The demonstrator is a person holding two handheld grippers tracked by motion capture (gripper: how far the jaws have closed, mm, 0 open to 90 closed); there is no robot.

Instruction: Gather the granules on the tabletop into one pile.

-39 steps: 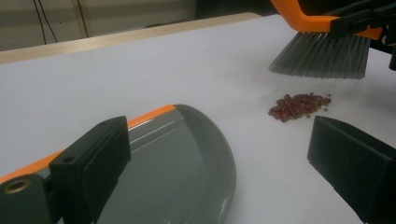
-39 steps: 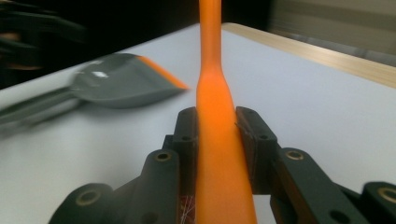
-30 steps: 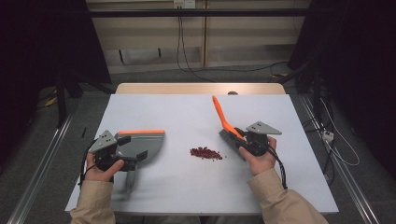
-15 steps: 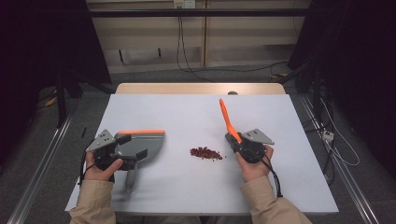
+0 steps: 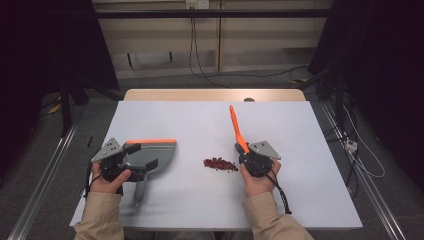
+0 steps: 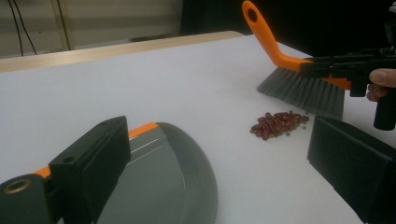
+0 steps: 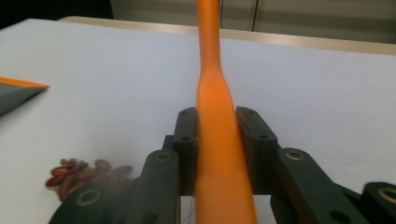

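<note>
A grey dustpan (image 5: pixel 155 152) with an orange rim lies on the white table (image 5: pixel 200 120) at the left. My left gripper (image 5: pixel 135 159) sits at its left side. In the left gripper view the jaws of this gripper (image 6: pixel 219 140) stand wide apart: the left one is by the orange rim of the dustpan (image 6: pixel 163 182), and bare table shows before the right one. A small pile of red beans (image 5: pixel 220 164) (image 6: pixel 279 123) (image 7: pixel 79 170) lies mid-table. My right gripper (image 5: pixel 244 150) (image 7: pixel 219 140) is shut on an orange brush (image 5: pixel 234 125) (image 7: pixel 212 93), whose grey bristles (image 6: pixel 299 91) are just behind the beans.
A wooden strip (image 5: pixel 215 95) runs along the table's far edge, with cables and dark stands behind it. Metal rails (image 5: pixel 40 195) flank the table on the floor. A cable trails from my right gripper toward the near edge.
My right gripper has drawn back toward the near edge and slightly left with the brush, closer to the beans. The left gripper, dustpan and beans have stayed put.
</note>
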